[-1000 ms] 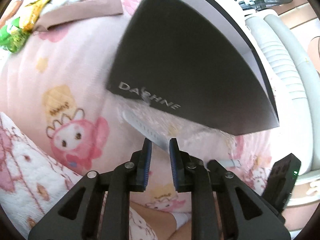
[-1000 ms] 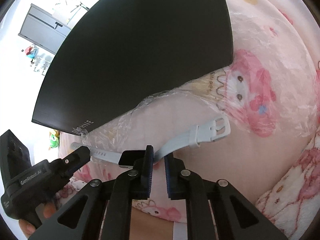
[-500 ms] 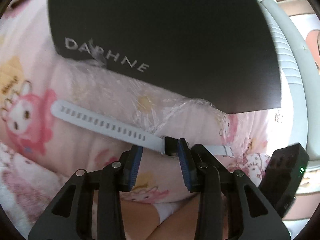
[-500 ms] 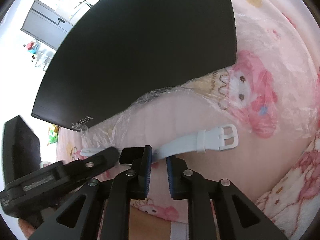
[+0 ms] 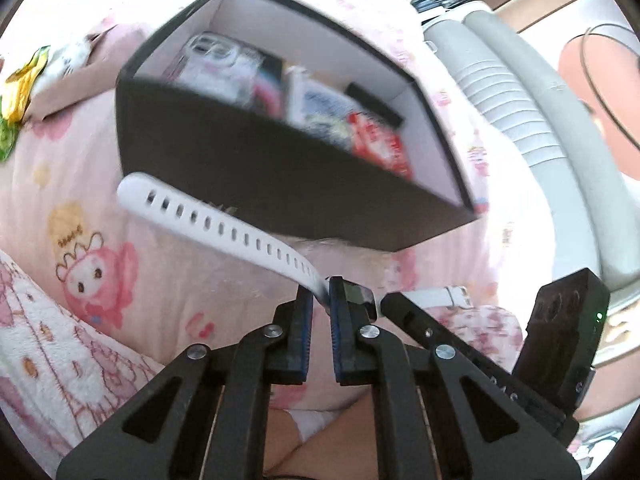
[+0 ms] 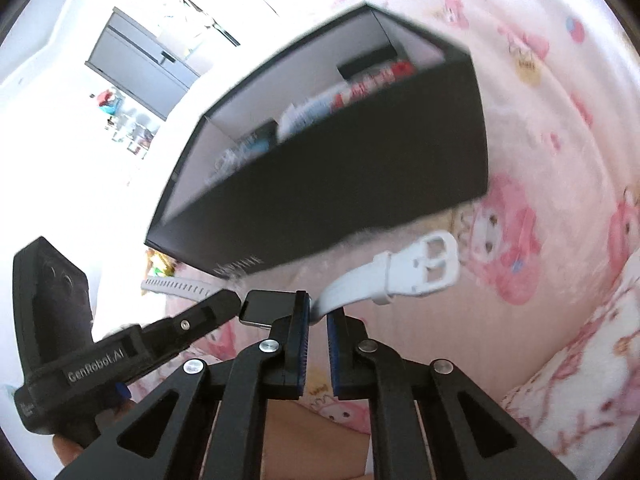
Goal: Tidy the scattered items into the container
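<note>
A smartwatch with a dark face (image 5: 356, 294) and white straps hangs just above the pink bedspread (image 5: 168, 288), held between both grippers. My left gripper (image 5: 320, 292) has its jaws closing, pads pressed on the holed strap (image 5: 224, 228) beside the face. My right gripper (image 6: 318, 308) is also closing, pads pinching the buckle strap (image 6: 412, 268) on the face's (image 6: 268, 304) other side. Behind the watch stands the open black box (image 5: 280, 176), also seen in the right wrist view (image 6: 360, 184), holding a clear phone case (image 5: 216, 60) and a red packet (image 5: 380, 144).
Snack packets (image 5: 20, 92) lie on the bed at far left. A white fleece blanket (image 5: 48, 344) covers the near left. Pale ribbed hoses (image 5: 500, 92) and a person (image 5: 592, 80) are at right. A grey cabinet (image 6: 140, 60) stands beyond the bed.
The left gripper slid along the holed strap to the watch face and closed there. Both grippers then rose with the watch, and the box's open top came into view.
</note>
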`<move>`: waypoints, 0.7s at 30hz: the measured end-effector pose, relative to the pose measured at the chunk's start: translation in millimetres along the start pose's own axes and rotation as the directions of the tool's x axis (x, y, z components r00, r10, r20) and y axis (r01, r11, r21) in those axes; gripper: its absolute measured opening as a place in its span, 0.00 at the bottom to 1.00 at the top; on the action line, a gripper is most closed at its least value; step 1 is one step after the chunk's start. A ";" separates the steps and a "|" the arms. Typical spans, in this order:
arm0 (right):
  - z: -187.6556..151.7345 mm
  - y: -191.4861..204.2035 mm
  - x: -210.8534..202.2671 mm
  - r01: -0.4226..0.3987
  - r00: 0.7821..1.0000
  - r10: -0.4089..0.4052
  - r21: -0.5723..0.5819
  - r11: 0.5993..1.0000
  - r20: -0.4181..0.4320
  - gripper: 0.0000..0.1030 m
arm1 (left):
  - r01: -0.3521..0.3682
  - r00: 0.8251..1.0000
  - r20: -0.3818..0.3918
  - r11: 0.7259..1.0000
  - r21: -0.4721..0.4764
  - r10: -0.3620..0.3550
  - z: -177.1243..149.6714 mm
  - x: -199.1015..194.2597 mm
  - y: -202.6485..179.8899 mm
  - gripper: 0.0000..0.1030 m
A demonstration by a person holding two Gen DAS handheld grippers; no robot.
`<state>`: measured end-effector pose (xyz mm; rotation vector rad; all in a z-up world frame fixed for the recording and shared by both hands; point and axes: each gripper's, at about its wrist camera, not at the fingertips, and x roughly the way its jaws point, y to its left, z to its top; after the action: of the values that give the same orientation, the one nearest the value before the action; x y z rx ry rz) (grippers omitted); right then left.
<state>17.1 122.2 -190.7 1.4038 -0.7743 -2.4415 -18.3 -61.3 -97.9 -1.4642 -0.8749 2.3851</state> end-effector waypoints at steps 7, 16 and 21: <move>61.9 40.8 -66.3 -0.058 0.991 0.071 -0.110 0.992 0.116 0.07 | 0.062 0.993 0.097 0.995 0.082 -0.070 43.9 -10.0 -50.8 0.07; 215.0 43.9 -1.9 -0.080 0.997 0.079 -0.072 0.994 -0.015 0.07 | -0.022 0.994 0.103 1.000 -0.005 0.022 162.6 48.0 -54.7 0.07; 263.4 33.1 63.6 -0.008 0.993 0.000 -0.066 0.998 -0.117 0.09 | -0.086 0.996 -0.001 0.996 -0.036 0.086 204.2 107.7 -34.1 0.07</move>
<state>-242.6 154.5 -112.8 1.5027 -0.6626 -2.3353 -251.5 -60.9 -90.3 -1.5446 -0.8768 2.4432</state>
